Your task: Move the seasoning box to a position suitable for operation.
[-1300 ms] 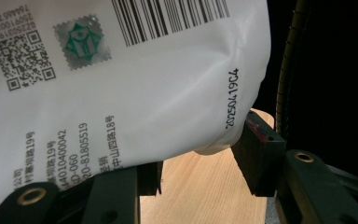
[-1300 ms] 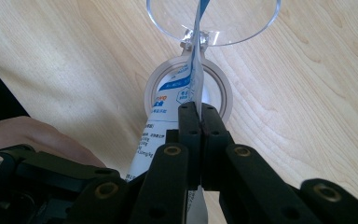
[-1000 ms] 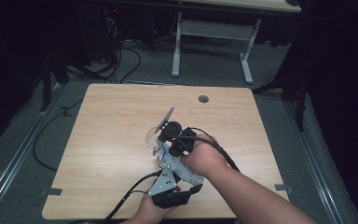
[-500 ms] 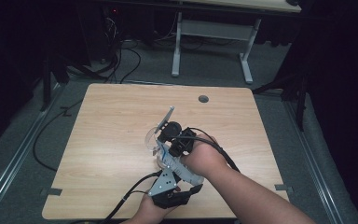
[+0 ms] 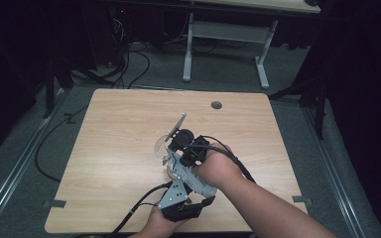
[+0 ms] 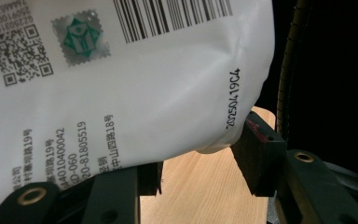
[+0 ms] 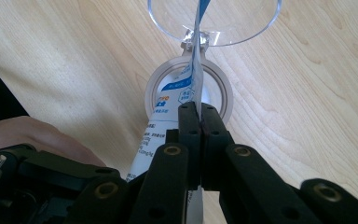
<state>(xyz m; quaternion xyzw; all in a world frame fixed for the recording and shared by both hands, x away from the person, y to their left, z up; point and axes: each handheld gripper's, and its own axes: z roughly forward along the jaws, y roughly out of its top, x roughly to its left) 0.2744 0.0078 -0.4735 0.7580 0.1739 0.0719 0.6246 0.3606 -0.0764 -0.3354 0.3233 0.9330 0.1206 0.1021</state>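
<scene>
A white printed pouch (image 6: 121,79) with a barcode sits between the jaws of my left gripper (image 6: 203,163), whose pads press on its lower end. In the high view that gripper (image 5: 177,194) is at the table's near edge, with the pouch (image 5: 198,186) above it. My right gripper (image 7: 199,112) is shut on the pouch's thin top edge (image 7: 196,70). Just past its jaws the edge reaches a clear glass (image 7: 233,23). Beneath the edge is a pale round ring (image 7: 223,100) with the pouch's blue print showing inside it. The glass (image 5: 161,148) is left of the right hand.
The wooden table (image 5: 119,129) has a small round hole (image 5: 216,105) near its far edge. Black cables trail from both grippers off the near edge. Beyond the table are a grey floor, more cables and another table's white legs (image 5: 188,54).
</scene>
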